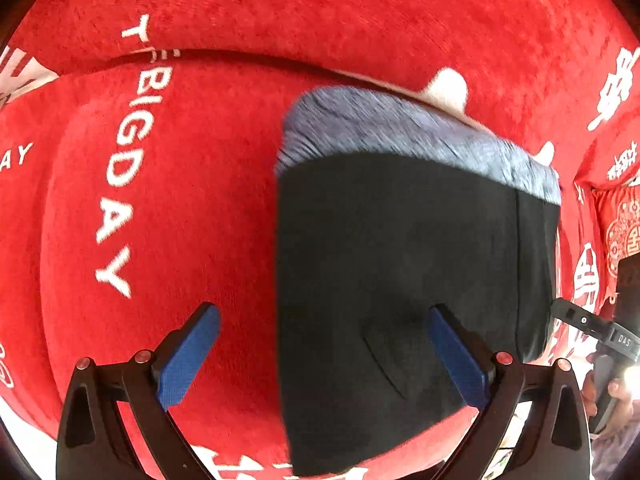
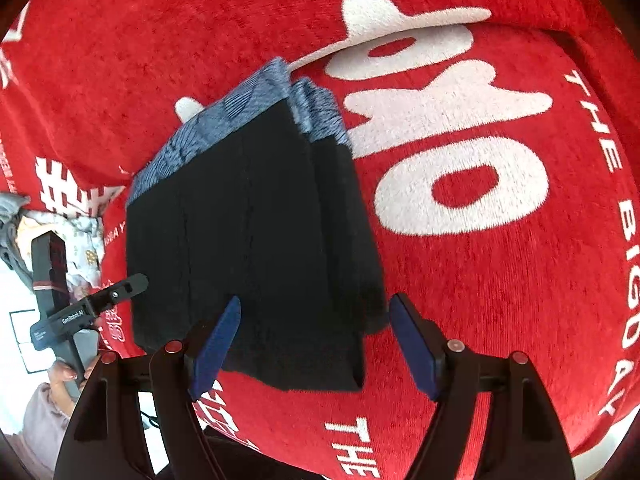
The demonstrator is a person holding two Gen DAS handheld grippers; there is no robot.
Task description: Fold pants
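The black pants [image 1: 408, 272] lie folded into a compact rectangle on the red cushion [image 1: 192, 208], with a grey-blue waistband [image 1: 400, 132] at the far end. In the right wrist view the pants [image 2: 248, 232] show stacked folded layers and the waistband [image 2: 224, 120] at the top. My left gripper [image 1: 324, 356] is open and empty, hovering above the pants' near left edge. My right gripper [image 2: 316, 344] is open and empty above the pants' near edge. The left gripper also shows at the left of the right wrist view [image 2: 100, 304].
The red plush cover carries white lettering [image 1: 120, 168] and a large white character [image 2: 440, 120]. Another red patterned cushion [image 1: 620, 224] sits at the right. Light patterned cloth [image 2: 80, 240] and a white floor [image 2: 20, 320] lie beyond the cushion's left edge.
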